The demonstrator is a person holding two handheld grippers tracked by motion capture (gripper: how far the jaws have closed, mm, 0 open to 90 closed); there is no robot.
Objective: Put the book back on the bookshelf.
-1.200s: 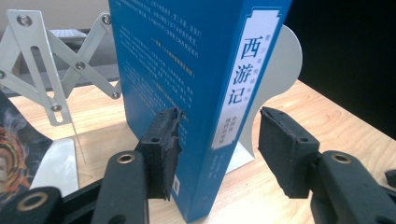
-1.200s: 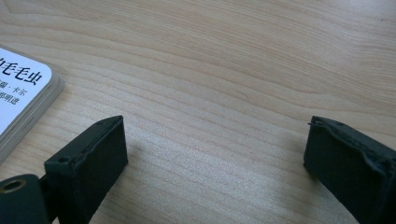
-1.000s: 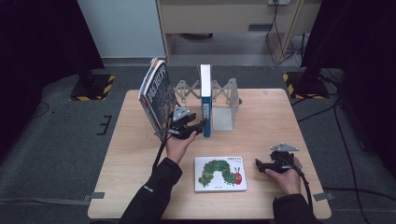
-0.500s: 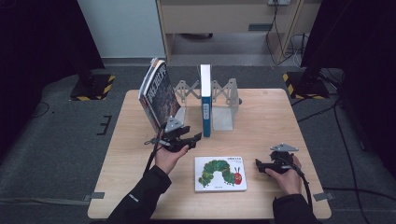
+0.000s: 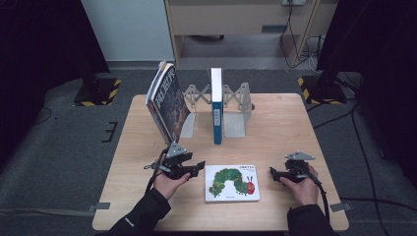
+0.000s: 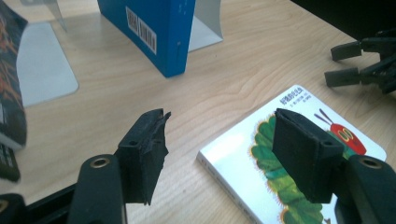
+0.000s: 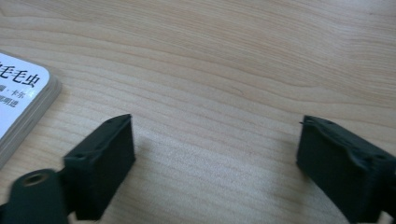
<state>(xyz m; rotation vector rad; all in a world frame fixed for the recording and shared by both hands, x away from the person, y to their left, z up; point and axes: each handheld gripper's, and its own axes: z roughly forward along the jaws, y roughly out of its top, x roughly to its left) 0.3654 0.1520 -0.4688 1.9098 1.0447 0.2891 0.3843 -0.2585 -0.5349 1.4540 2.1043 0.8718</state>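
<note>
Left gripper (image 5: 196,167), jaws wide, sits just left of the flat white caterpillar board book (image 5: 232,183), prob lining up a grab; needs to straddle its edge. Right gripper (image 5: 273,172) on the book's other side, also wide, nothing held.

Blue book (image 5: 216,105) upright between bookends (image 5: 237,110)

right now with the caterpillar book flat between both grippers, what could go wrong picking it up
1. The caterpillar book lies flat on the table, so the open left hand-held gripper may push it sideways instead of catching its edge.
2. The dark book leans tilted on the bookend; a bump could topple it.
3. The right hand-held gripper sits apart from the book, giving no support.
</note>
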